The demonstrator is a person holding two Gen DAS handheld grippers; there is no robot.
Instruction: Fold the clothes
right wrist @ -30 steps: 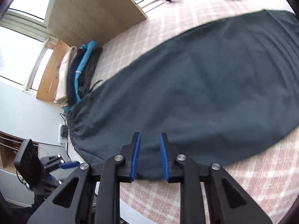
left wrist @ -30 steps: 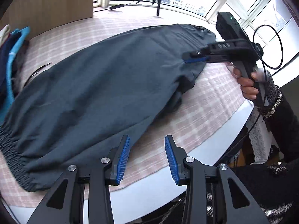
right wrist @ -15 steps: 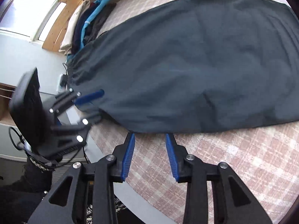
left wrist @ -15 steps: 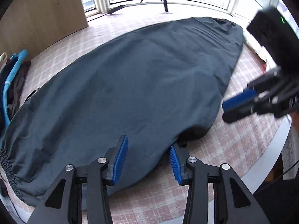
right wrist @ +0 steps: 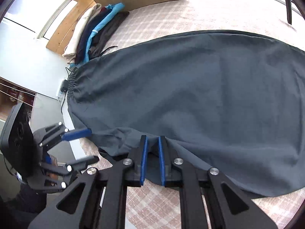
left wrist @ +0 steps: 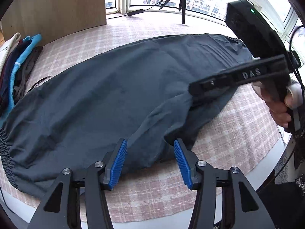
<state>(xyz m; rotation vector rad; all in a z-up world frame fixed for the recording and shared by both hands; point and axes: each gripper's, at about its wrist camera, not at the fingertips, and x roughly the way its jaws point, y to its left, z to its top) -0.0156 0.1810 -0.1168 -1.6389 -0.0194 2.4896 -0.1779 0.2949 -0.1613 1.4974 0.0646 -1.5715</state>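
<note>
A dark grey garment with an elastic waistband lies spread on the pink checked tablecloth; it also fills the right wrist view. My left gripper is open, its blue pads on either side of the garment's near edge. My right gripper is shut on a fold of the garment's near edge and lifts it slightly. The right gripper also shows in the left wrist view, and the left gripper shows open at the left of the right wrist view.
A stack of folded clothes, white, navy, blue and black, lies at the table's far left beside a wooden panel. A tripod stands by the windows. The table's white edge runs close below my left gripper.
My right gripper moved onto the garment's near edge and closed on a fold. My left gripper moved forward, its open pads now straddling the raised edge.
</note>
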